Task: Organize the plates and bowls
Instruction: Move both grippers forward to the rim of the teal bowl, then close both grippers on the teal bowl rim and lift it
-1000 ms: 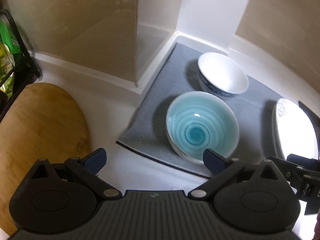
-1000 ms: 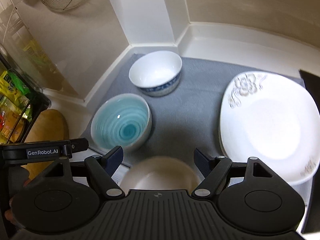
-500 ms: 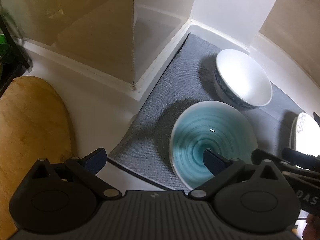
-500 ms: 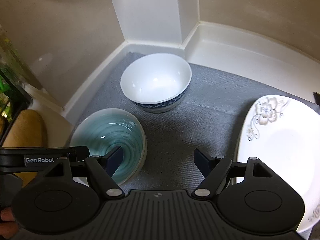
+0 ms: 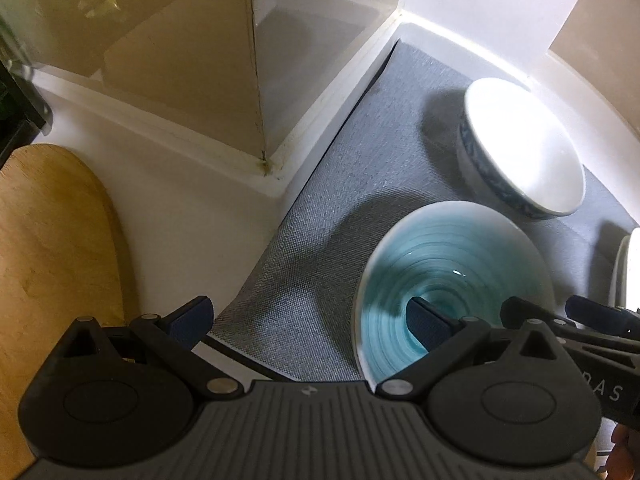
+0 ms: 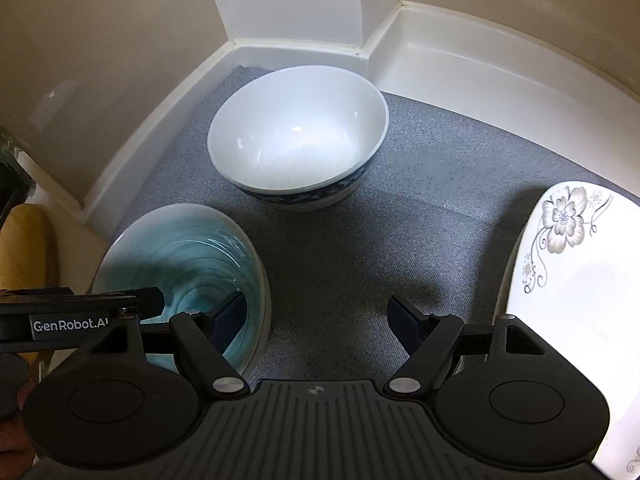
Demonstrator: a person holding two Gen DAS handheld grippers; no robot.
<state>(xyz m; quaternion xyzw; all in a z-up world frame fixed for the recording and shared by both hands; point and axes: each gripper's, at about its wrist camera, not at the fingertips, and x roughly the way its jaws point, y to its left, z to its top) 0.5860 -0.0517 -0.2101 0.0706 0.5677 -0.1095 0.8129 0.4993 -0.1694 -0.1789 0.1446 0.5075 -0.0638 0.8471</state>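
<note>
Two claws, left claw (image 5: 308, 320) and right claw (image 6: 316, 318), gaping wide, gripping nothing. Teal bowl (image 6: 192, 264) and white bowl (image 6: 296, 136) apart on mat (image 6: 420, 200), plate (image 6: 576, 280) rightward. "GenRobot.AI" on left claw.

Home kitchen: bowls (image 6: 298, 136) on a counter mat (image 6: 420, 208), cutting board (image 5: 48, 264).

2 bowls (image 6: 298, 140) and floral plate (image 6: 576, 280) upright on mat (image 6: 420, 208).
</note>
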